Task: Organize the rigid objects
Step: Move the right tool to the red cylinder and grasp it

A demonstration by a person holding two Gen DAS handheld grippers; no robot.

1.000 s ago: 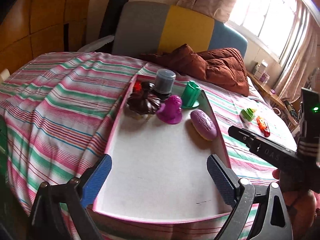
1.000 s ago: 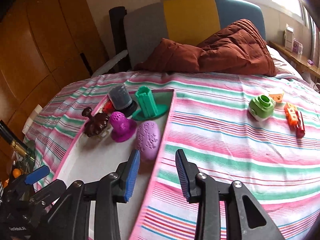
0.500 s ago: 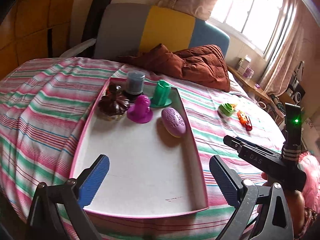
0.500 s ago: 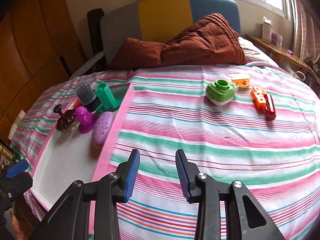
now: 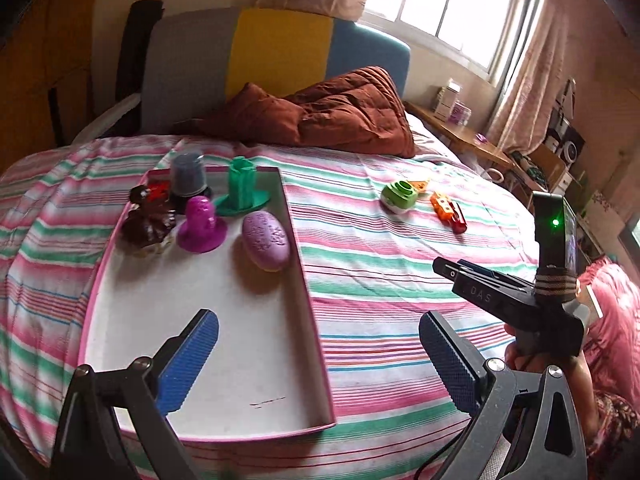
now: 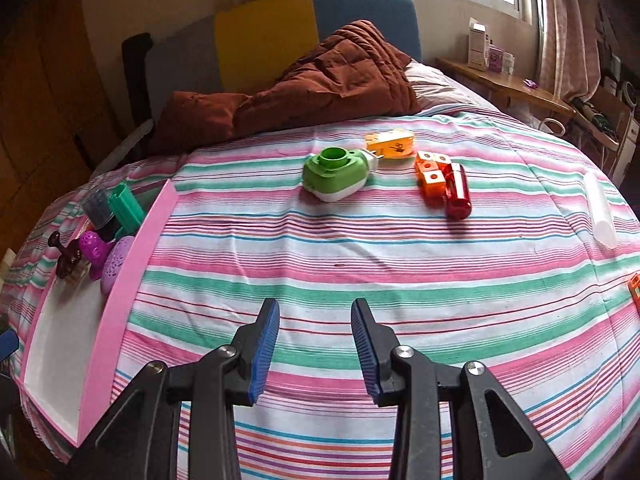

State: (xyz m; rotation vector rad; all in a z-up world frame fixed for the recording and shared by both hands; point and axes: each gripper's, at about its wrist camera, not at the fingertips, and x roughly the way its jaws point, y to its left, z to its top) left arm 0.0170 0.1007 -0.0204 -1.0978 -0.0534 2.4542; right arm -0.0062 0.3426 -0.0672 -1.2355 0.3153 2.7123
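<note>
Pink-rimmed and white-floored, one shallow tray lies on the striped bedspread of the bed, toward its left side; six rigid objects are grouped at the tray's far end: one grey cup inverted on a dark base, one green ribbed piece standing upright on a flat flange, one magenta perforated dome, one lilac oval lying near the tray's right wall, one dark brown flower-shaped piece, and one small red item, partly hidden behind the brown piece; the near half of the tray floor carries nothing but a short dark mark. Outside the tray, on the bedspread well to its right, lie six more objects: one green-and-white round piece with an open socket on top, one yellow-orange wedge just behind it, one orange block cluster touching one red translucent cylinder, one white tube farther right, and one orange item cut off by the frame edge. One brown quilt is heaped at the head of the bed. Left tool, blue-padded, hovers over the near right corner of the tray, its two fingers spread wide and holding nothing; right tool hovers above bare bedspread, in front of the loose objects, its two fingers parted by a narrower gap, likewise empty.
</note>
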